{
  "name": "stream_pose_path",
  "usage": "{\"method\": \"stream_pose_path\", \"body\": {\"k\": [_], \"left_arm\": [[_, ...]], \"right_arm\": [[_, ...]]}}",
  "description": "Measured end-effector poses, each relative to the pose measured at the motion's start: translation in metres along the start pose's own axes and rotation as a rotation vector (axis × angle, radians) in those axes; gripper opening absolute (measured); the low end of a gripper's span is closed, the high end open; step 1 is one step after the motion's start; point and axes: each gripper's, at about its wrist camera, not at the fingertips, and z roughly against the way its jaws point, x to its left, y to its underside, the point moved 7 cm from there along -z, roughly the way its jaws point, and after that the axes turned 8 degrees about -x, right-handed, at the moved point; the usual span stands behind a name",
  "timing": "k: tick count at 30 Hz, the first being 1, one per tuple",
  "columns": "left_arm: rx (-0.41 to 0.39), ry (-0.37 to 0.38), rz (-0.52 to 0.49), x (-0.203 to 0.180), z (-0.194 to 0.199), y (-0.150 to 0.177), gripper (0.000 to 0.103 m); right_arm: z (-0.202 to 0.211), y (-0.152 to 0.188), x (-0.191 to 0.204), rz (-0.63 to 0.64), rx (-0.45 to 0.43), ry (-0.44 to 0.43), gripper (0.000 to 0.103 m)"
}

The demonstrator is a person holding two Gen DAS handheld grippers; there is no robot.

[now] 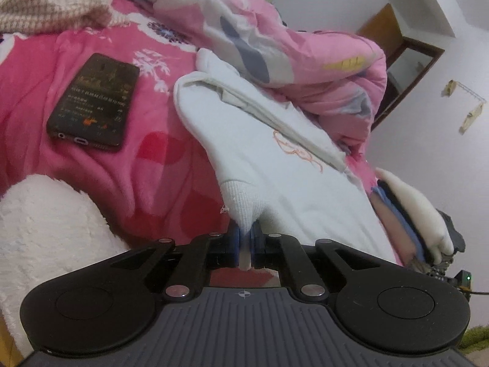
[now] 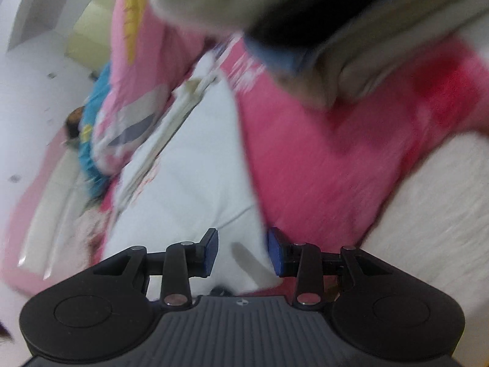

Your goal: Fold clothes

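A white sweatshirt (image 1: 275,159) with an orange embroidered mark lies on the pink floral bed cover (image 1: 101,165). My left gripper (image 1: 245,238) is shut on the ribbed cuff (image 1: 244,208) of its sleeve, which stretches away from the blue pads. In the blurred right wrist view the same white garment (image 2: 195,165) lies below and ahead. My right gripper (image 2: 243,252) is open, its blue pads straddling the garment's near edge with cloth between them.
A black phone (image 1: 94,101) lies on the bed cover to the left. A pink patterned quilt (image 1: 290,46) is bunched behind the sweatshirt. A white fluffy blanket (image 1: 49,232) covers the near left. A sleeved arm (image 2: 305,24) crosses the top of the right wrist view.
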Motion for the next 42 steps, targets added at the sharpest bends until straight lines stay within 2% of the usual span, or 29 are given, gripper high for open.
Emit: {"method": "stream_pose_path", "body": {"k": [4, 7, 10, 15, 17, 21, 28, 34, 38, 42], "left_arm": [[-0.020, 0.007, 0.009, -0.005, -0.001, -0.005, 0.004], [-0.036, 0.011, 0.015, -0.009, -0.002, -0.008, 0.004], [-0.050, 0.017, 0.020, -0.013, -0.003, -0.012, 0.004], [-0.070, 0.028, 0.033, -0.020, -0.008, -0.019, 0.004], [-0.082, 0.035, 0.051, -0.022, -0.010, -0.024, 0.004], [-0.123, 0.064, 0.077, -0.030, -0.012, -0.039, 0.004], [-0.207, 0.092, 0.161, -0.038, -0.035, -0.088, 0.004], [-0.254, 0.032, 0.207, -0.036, -0.080, -0.135, 0.004], [-0.260, -0.022, 0.234, -0.034, -0.110, -0.154, 0.004], [-0.263, -0.064, 0.267, -0.033, -0.129, -0.166, 0.004]], "right_arm": [[-0.005, -0.004, -0.010, -0.038, -0.001, -0.013, 0.024], [-0.010, -0.003, -0.016, -0.075, 0.034, -0.053, 0.013], [-0.013, -0.001, -0.012, -0.060, 0.078, -0.085, 0.012], [-0.015, -0.007, -0.003, 0.004, 0.097, -0.112, 0.010], [-0.009, -0.011, 0.006, 0.008, 0.082, -0.165, 0.009], [0.009, -0.030, 0.032, 0.006, 0.000, -0.282, 0.008], [-0.002, -0.084, 0.071, 0.006, -0.108, -0.362, 0.008], [-0.034, -0.137, 0.104, -0.023, -0.183, -0.378, 0.008], [-0.066, -0.166, 0.124, -0.054, -0.218, -0.370, 0.008], [-0.091, -0.187, 0.125, -0.138, -0.246, -0.350, 0.008]]}}
